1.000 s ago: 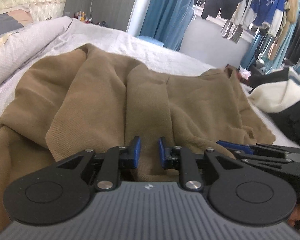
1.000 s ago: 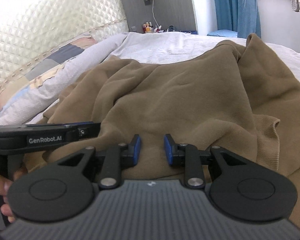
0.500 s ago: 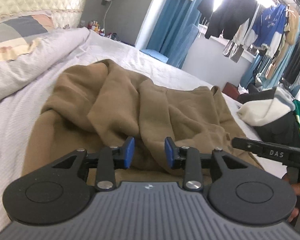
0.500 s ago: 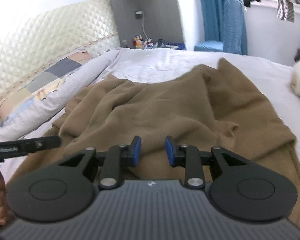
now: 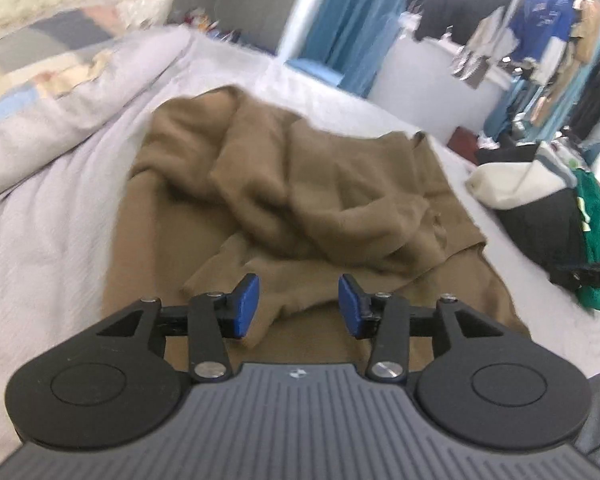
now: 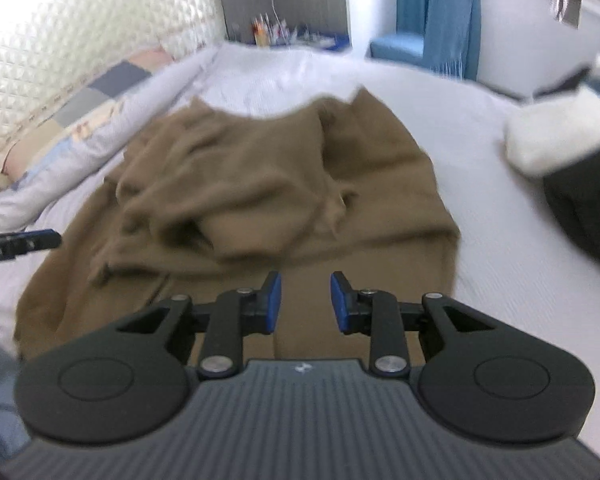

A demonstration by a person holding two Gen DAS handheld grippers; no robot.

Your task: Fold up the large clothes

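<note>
Left gripper (image 5: pixel 298 306) jaws wide apart, nothing between the blue pads, hovering over the near hem of the brown sweater (image 5: pixel 300 184); right gripper (image 6: pixel 302 302) also parted with nothing held, above the flat near panel of the same garment

Brown sweater lies on the bed (image 5: pixel 48 232), near half fairly flat, far half bunched into a thick rumpled heap with a loose flap edge (image 5: pixel 220 276) just ahead of the left gripper

Risks, as a judgement: both views are motion-blurred, so a pinch made while moving could miss the edge or catch only the top layer; the heap is several layers deep, so grabbing there likely drags the whole mass instead of one layer; pads could also nip the white bedsheet under the hem and pull it up with the fabric; uneven pulls from the two sides would skew the fold

Farther right, a pile of other clothes (image 5: pixel 540 200) sits near the sweater's edge, a wide swing could snag or knock it

Pillow (image 6: pixel 80 100) and quilted headboard (image 6: pixel 80 32) at far left, well apart, no concern
</note>
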